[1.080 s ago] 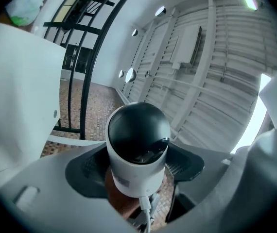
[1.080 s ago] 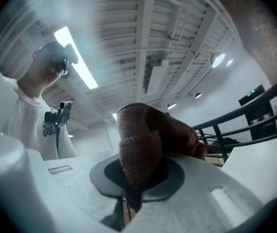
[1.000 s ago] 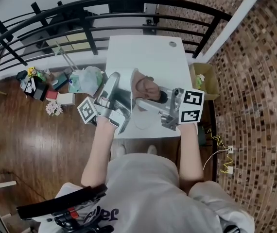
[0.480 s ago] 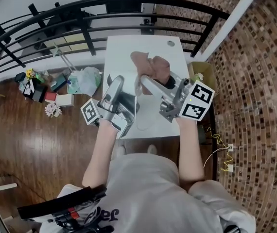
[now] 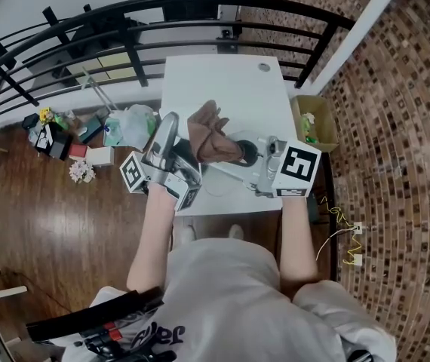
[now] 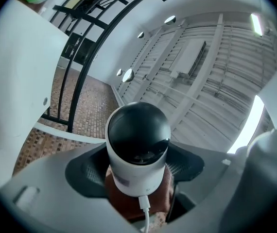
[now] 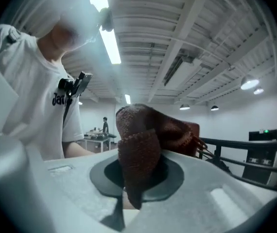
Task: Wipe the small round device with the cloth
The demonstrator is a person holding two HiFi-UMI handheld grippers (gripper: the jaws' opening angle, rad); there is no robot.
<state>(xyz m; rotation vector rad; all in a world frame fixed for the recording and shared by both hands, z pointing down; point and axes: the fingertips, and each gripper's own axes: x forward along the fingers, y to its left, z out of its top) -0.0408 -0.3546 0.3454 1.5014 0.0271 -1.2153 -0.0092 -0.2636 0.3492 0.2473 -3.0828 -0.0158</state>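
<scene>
In the left gripper view, the small round device (image 6: 138, 144), a white body with a black dome, stands between the jaws of my left gripper (image 6: 138, 178), which is shut on it. A white cable (image 6: 145, 212) runs from its base, and some brown cloth (image 6: 124, 198) shows below it. In the right gripper view, my right gripper (image 7: 136, 178) is shut on that cloth (image 7: 143, 144), which bunches up above the jaws. In the head view, the cloth (image 5: 209, 142) hangs between the left gripper (image 5: 183, 151) and the right gripper (image 5: 234, 155) and hides the device.
Both grippers are above the near half of a white table (image 5: 230, 81) that has a small round hole (image 5: 264, 68) at its far right. A black railing (image 5: 139, 13) curves behind it. Bags and clutter (image 5: 87, 130) lie on the floor at left, and a box (image 5: 314, 123) stands at right.
The right gripper with the cloth went out over the far part of the table, then came back left to the left gripper. The left gripper shifted only slightly.
</scene>
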